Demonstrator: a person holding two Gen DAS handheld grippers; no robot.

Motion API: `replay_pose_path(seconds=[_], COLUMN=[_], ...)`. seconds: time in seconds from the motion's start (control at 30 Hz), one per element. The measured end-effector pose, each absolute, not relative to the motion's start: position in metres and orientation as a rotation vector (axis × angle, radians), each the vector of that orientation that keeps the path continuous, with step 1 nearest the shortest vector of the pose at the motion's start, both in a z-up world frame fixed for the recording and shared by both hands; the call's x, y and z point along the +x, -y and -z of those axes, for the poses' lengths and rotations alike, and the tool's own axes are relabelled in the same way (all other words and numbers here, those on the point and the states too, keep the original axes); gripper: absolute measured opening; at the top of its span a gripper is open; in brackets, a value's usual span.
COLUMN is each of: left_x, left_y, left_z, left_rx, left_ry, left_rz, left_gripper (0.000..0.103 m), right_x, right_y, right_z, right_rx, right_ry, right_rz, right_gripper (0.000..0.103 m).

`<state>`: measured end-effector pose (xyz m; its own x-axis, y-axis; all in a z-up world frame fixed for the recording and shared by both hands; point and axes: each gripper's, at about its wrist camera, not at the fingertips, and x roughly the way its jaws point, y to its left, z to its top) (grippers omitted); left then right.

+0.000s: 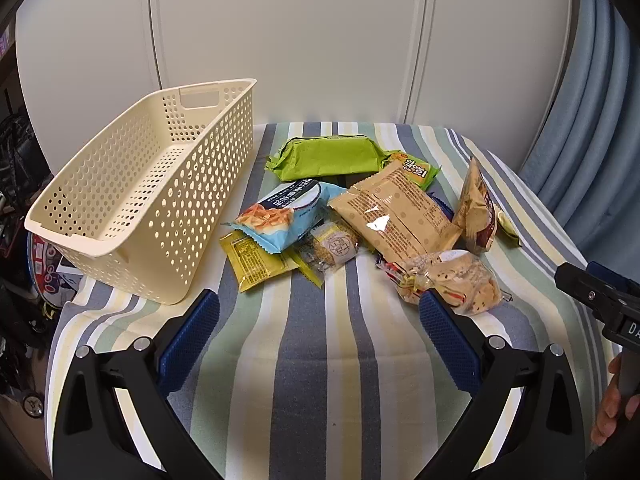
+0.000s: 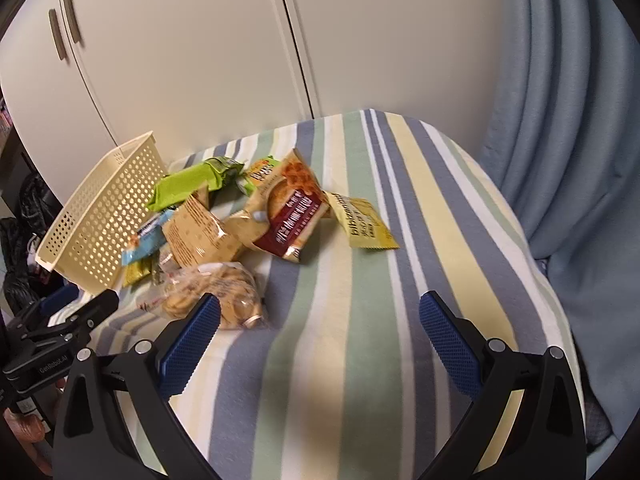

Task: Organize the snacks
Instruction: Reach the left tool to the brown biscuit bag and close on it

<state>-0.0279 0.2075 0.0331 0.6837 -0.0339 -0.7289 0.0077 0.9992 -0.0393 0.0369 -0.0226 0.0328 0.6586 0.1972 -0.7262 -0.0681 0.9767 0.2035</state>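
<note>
Right now the snacks are lying in a loose heap on a striped cloth (image 1: 320, 360) of blue, green, yellow and white bands, just beside a cream basket (image 1: 132, 208) with round holes punched through its walls and a slot handle at the far end. The basket is sitting empty at the left of the pile.

At the back a long bright green pack (image 1: 328, 158) is lying crosswise, and a smaller green and orange packet (image 1: 416, 170) is poking out at its right end. In front of it a pale blue bag (image 1: 280, 216) showing golden crisps is overlapping a flat yellow sachet (image 1: 256, 264) and a clear-wrapped round biscuit (image 1: 334, 246). A tan kraft-coloured bag (image 1: 400, 216) is resting across the middle, with a shiny glint on it. To its right a dark red and beige bag (image 2: 288, 220) is standing half on edge, and a yellow packet with dark lettering (image 2: 364, 224) is lying a little apart from the heap. Nearest of all, a clear bag of small pale cookies (image 1: 452, 280) is slumping at the pile's front edge.

The left gripper (image 1: 320, 312) is hovering above bare cloth, its blue-padded fingers spread wide and gripping nothing. The right gripper (image 2: 320, 312) is likewise gaping wide and empty, its left pad (image 2: 192, 344) close by the cookie bag.
</note>
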Motion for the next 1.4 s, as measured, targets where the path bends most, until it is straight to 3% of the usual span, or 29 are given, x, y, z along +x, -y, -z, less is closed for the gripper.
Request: replay_pose_path(seconds=[0.8, 0.9, 0.93, 0.97, 1.03, 1.4], left_x=[0.016, 0.018, 0.019, 0.019, 0.022, 0.054], left_y=[-0.213, -0.216, -0.216, -0.216, -0.216, -0.191], left_z=[-0.04, -0.039, -0.038, -0.038, -0.037, -0.029], left_rx=[-0.146, -0.153, -0.155, -0.159, -0.168, -0.266], left_ry=[-0.825, -0.827, -0.829, -0.832, -0.839, -0.92], left_rz=[0.087, 0.088, 0.089, 0.093, 0.102, 0.194], left_gripper=[0.101, 0.101, 0.101, 0.101, 0.101, 0.101], right_x=[0.171, 0.173, 0.174, 0.174, 0.174, 0.163], right_y=[-0.005, -0.007, -0.007, -0.007, -0.006, -0.002], right_z=[0.019, 0.024, 0.024, 0.025, 0.027, 0.009], right_rx=[0.52, 0.504, 0.499, 0.491, 0.482, 0.397], right_ry=[-1.056, -1.07, -1.076, -1.078, -1.078, -0.963], right_rz=[-0.326, -0.311, -0.307, -0.302, -0.297, -0.276], right_gripper=[0.098, 0.092, 0.086, 0.073, 0.063, 0.059])
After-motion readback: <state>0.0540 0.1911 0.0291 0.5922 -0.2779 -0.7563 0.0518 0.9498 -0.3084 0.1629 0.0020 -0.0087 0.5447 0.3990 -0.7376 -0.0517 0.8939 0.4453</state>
